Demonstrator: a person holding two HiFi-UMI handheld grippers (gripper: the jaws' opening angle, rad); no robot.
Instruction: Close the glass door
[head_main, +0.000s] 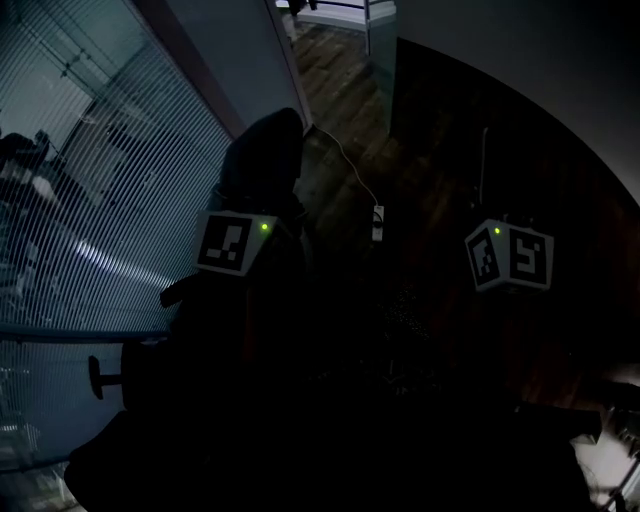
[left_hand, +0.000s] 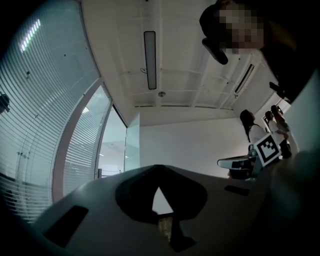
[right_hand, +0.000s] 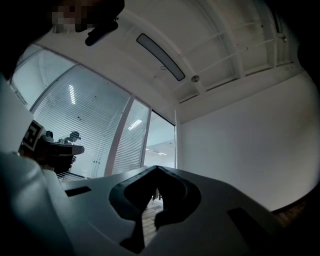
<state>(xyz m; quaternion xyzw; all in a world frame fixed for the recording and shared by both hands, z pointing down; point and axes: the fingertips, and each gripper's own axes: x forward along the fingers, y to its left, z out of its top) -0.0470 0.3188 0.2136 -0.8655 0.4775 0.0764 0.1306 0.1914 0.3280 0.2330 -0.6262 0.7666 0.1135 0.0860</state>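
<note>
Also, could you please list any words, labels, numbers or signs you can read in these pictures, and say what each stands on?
There is no readable text in any view.
Left marker cube: black-and-white square pattern only, no letters or numbers.
Right marker cube: the same, a pattern only.
White power strip on the floor: any print is too small and dark to read.

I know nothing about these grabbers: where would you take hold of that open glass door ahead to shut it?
Probably its free vertical edge, from the doorway side: the glass door stands swung open beside the white wall, a thin upright pane, and no handle can be made out.
</note>
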